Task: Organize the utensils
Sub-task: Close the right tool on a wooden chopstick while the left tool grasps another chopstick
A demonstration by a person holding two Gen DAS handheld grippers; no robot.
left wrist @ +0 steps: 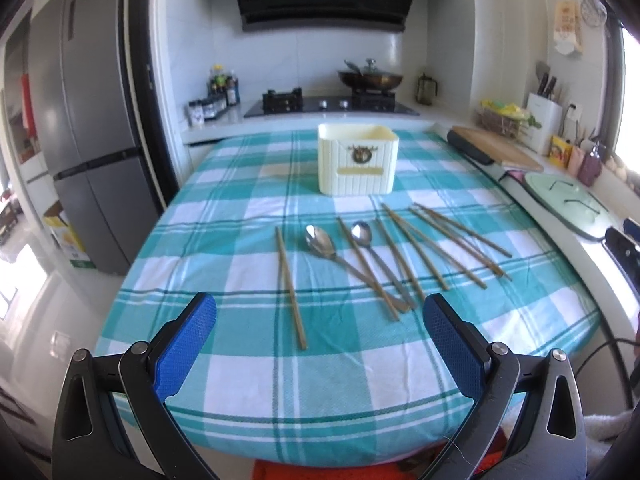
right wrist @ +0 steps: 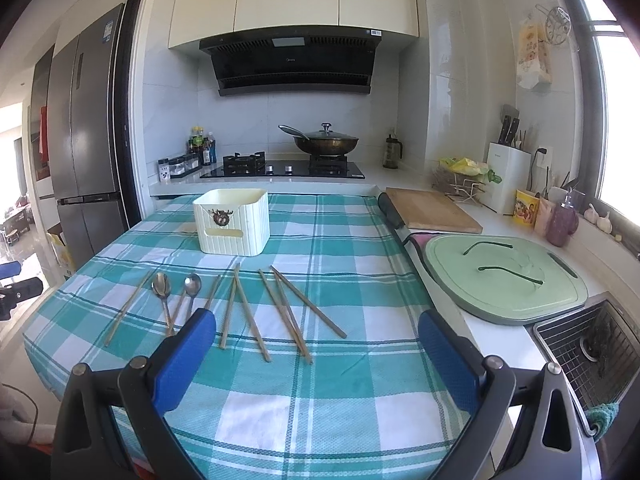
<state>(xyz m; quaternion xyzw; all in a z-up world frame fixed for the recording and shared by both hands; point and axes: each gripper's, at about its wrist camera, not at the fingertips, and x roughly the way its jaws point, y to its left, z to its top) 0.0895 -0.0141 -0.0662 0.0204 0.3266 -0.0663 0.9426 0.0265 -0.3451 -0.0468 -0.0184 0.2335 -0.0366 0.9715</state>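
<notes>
Both the left claw [left wrist: 320, 320] and right claw [right wrist: 318, 334] hang wide and empty above the checked worktop [left wrist: 240, 380], where chopsticks [left wrist: 290, 286] and two spoons [left wrist: 320, 240] lie just in front of the cream holder [left wrist: 358, 164].

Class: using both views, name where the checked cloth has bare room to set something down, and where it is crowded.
Free: the near strip between the jaws and the chopsticks; left of the cream holder. Crowded: the middle band of chopsticks and spoons.

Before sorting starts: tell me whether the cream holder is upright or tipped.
Upright: the cream holder sits flat on the tablecloth, open top facing up.
</notes>
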